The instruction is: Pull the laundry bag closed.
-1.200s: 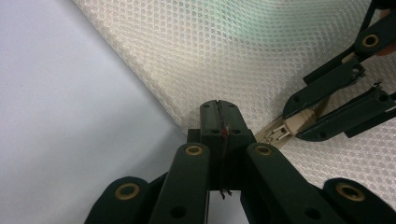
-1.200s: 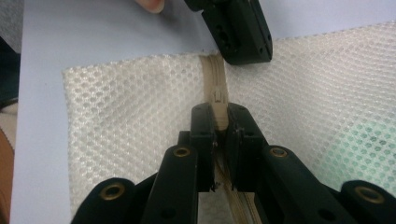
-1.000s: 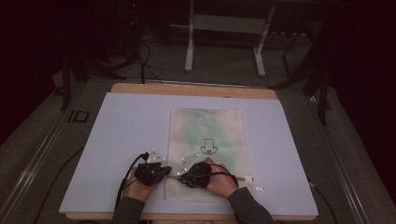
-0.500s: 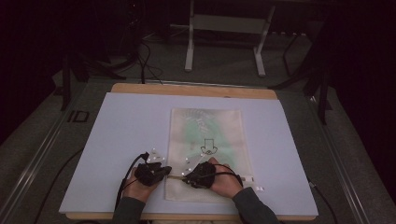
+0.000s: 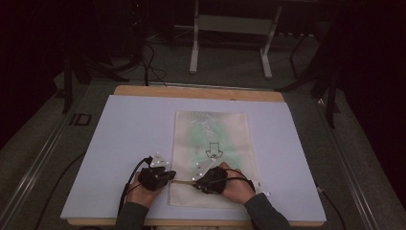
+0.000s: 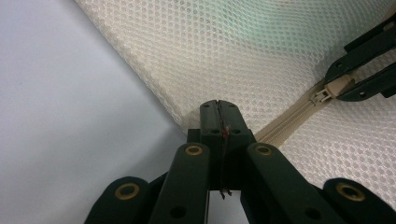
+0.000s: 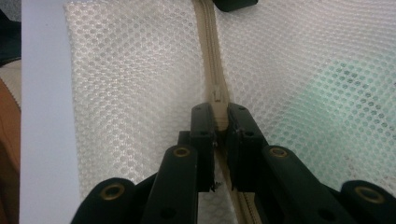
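Mesh: soft, limp laundry bag [image 5: 210,143], light.
Left gripper [image 6: 218,109]: clamped on bag's corner.
Right gripper [image 7: 218,122]: pinching zipper pull [image 7: 217,95].

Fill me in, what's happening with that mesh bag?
A person works the zipper of a cream mesh bag lying flat on a pale mat. The left gripper is clamped on the bag's edge at the zipper's end, and the right gripper is shut on the zipper pull. The bag holds something green.
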The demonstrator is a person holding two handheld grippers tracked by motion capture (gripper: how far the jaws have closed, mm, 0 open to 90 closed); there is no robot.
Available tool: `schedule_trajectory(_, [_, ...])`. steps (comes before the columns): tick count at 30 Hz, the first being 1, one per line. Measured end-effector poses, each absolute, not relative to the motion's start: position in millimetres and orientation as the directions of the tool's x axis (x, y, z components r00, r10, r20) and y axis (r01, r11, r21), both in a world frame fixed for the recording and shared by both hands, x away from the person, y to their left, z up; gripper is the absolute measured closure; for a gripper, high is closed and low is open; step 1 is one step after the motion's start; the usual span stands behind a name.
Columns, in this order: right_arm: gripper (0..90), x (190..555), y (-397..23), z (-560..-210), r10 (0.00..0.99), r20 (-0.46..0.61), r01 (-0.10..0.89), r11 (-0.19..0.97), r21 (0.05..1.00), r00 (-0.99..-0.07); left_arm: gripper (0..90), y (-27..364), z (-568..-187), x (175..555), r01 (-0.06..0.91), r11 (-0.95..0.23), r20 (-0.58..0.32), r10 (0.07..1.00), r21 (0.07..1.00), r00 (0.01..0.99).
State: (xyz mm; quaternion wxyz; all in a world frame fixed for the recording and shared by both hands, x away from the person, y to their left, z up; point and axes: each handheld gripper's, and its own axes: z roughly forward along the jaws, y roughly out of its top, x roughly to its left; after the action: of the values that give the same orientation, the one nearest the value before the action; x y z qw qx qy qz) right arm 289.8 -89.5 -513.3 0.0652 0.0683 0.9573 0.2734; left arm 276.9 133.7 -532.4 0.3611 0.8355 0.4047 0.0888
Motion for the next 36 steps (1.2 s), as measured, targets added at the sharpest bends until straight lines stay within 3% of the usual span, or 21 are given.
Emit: schedule_trajectory(36, [82.5, 282, -115, -512, 0.184, -0.097, 0.107, 0.843, 0.527, -0.978, 89.7, 133, -532, 276, 0.611, -0.415, -0.137, 0.742, 0.674, 0.656])
